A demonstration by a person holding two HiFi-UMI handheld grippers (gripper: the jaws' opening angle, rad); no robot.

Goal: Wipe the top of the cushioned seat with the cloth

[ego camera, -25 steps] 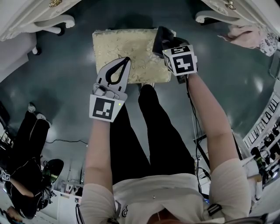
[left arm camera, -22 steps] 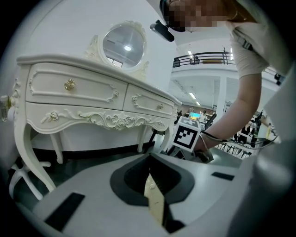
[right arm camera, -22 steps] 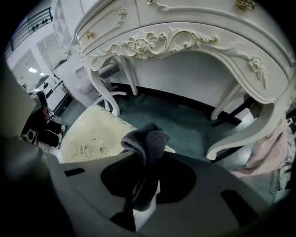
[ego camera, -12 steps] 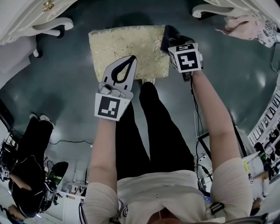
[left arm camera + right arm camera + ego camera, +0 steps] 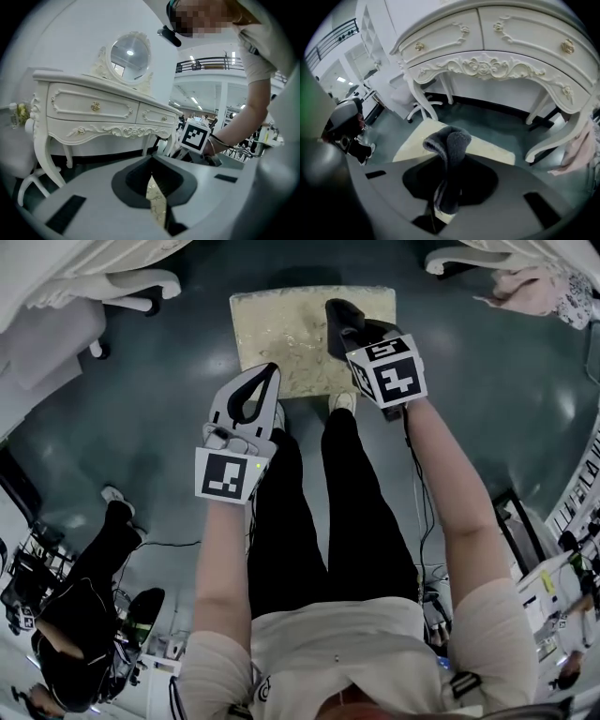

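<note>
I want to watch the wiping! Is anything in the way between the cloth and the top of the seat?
Nothing visible is. The right gripper holds the cloth right over the cushioned seat, whose top looks bare. The left gripper hangs shut at the seat's near edge, off to the side.

place: large open hall | signs: ornate white dressing table (image 5: 89,112) — upper gallery railing (image 5: 211,62), ceiling strip lights (image 5: 191,58)

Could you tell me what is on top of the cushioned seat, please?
Only the dark grey cloth, clamped in the right gripper, sits over the right part of the cushioned seat; the rest of its patterned top is bare. The fabric beneath cloth and gripper is covered.
</note>
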